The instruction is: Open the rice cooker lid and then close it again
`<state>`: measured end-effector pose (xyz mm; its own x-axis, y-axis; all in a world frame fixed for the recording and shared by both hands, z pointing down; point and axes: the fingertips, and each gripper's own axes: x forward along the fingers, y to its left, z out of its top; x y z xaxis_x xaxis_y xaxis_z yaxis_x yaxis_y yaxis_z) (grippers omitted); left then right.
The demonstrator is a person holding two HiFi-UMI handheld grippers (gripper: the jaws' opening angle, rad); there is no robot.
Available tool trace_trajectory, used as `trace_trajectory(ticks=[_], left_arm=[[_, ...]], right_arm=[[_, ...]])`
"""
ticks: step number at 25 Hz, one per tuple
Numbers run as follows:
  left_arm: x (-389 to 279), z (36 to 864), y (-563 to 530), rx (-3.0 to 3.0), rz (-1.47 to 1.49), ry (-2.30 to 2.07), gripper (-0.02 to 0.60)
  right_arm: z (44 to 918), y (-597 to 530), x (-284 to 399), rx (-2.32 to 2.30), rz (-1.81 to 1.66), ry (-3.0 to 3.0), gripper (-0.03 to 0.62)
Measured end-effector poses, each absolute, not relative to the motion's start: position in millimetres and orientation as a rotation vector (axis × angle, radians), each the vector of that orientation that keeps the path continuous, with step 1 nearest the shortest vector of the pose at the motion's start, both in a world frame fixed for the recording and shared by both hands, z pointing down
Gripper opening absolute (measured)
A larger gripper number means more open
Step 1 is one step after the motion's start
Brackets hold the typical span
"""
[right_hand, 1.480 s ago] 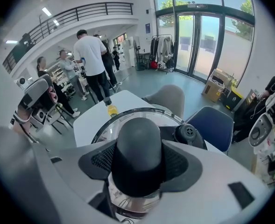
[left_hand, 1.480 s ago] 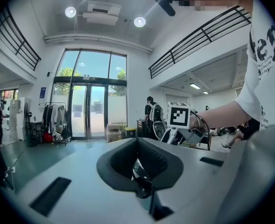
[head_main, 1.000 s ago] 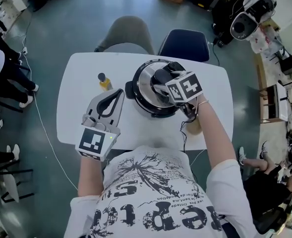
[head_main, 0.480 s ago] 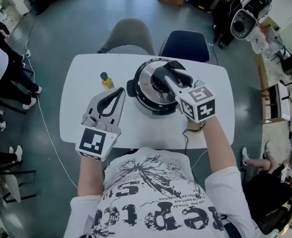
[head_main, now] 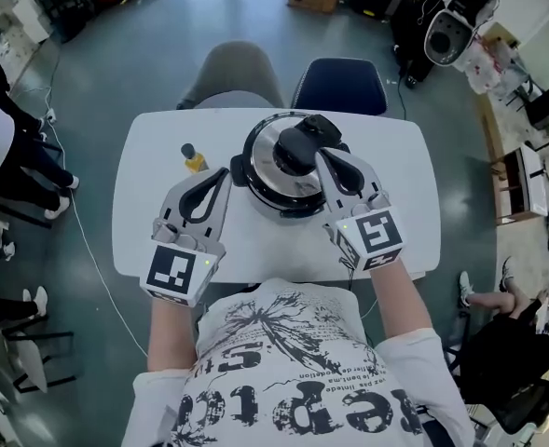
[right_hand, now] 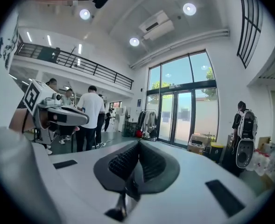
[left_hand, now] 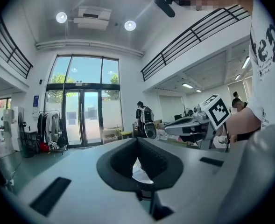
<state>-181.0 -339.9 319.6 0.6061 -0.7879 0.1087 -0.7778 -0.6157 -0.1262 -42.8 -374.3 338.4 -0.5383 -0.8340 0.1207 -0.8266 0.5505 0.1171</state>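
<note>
Rice cooker (head_main: 283,170), a round black pot with a shiny steel lid (head_main: 272,161) and a black handle (head_main: 308,138), stands shut on the white oval table (head_main: 134,212), and neither tool is holding it.

Closest to the person, the left gripper (head_main: 224,175) is held level with its tips pressed together. In its own view the left gripper (left_hand: 137,140) has nothing between the pads, only the room beyond. The cooker sits just to its right and a little past its tips.

The right gripper (head_main: 324,156) is also pinched tight and empty. Its own view shows the closed pads (right_hand: 138,146) against the glass doors, with no handle or lid in the pinch. From above, its tips overlap the near right part of the lid, just short of the handle. It looks to be hanging over the lid, not resting on it.

Beyond the left gripper's tips and slightly left stands a small yellow bottle with a dark cap (head_main: 193,159), clear of the cooker. Farther off, behind the table, are a grey chair (head_main: 237,68) and a blue chair (head_main: 341,82).

My reading is that the lid is down and seated, so nothing is half done. Either the open-and-close cycle is finished or it has not begun, and this moment alone cannot say which. If it is unstarted, the right gripper must spread and take the handle.
</note>
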Motion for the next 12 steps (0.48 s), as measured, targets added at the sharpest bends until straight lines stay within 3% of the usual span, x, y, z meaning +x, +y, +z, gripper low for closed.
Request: trace_trajectory(ticks=[12], left_arm=[[-178, 321, -342, -2.772, -0.183, 1.370, 0.014]], right_arm=[[329, -342, -36, 1.456, -0.154, -2.773, 0.011]])
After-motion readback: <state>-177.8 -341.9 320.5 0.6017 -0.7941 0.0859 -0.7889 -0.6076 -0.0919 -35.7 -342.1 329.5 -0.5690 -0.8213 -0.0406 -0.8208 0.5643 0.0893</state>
